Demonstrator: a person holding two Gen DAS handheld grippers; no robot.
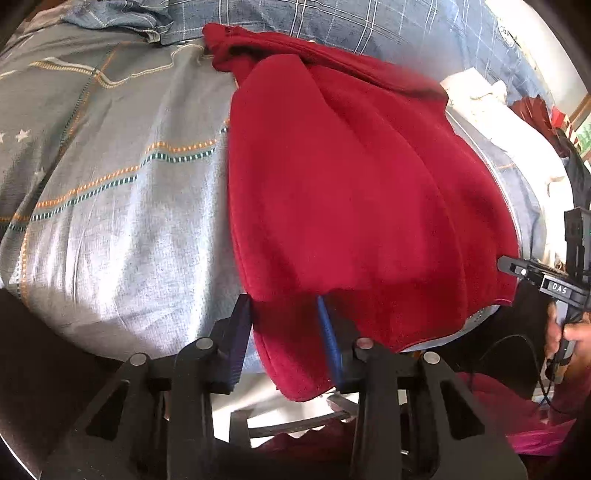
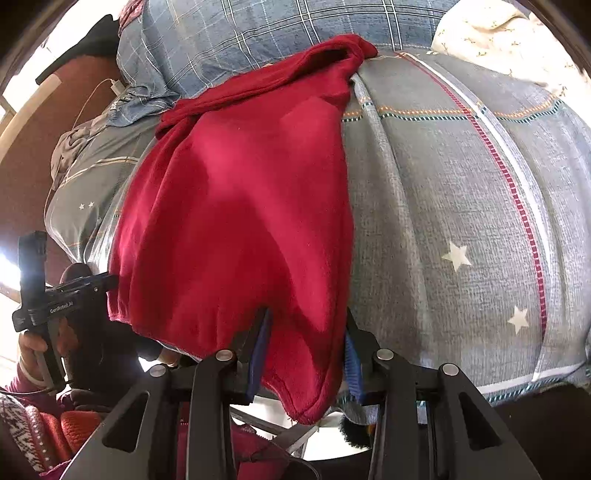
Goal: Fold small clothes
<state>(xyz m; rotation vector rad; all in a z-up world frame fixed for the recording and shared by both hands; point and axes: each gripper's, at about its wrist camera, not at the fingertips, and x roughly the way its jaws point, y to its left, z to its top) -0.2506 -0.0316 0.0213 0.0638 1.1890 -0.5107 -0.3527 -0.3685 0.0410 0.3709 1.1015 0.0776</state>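
Note:
A red fleece garment (image 1: 351, 184) (image 2: 240, 203) lies spread on the grey patterned bedcover (image 1: 110, 221) (image 2: 443, 221), its near hem hanging over the front edge of the bed. In the left wrist view, my left gripper (image 1: 282, 299) is open and straddles the near left corner of the hem; a gap shows beside the blue pads. My right gripper (image 2: 308, 312) is open too, with the near right corner hanging loosely between its fingers. Each view also catches the other gripper from the side, held by a hand.
A blue plaid quilt (image 1: 332, 22) (image 2: 258, 29) is piled at the far side of the bed. Cream fabric (image 2: 498, 33) sits at the far right. A white cable (image 2: 99, 88) runs at the far left. The person's patterned red sleeve (image 2: 22, 424) is at the lower left.

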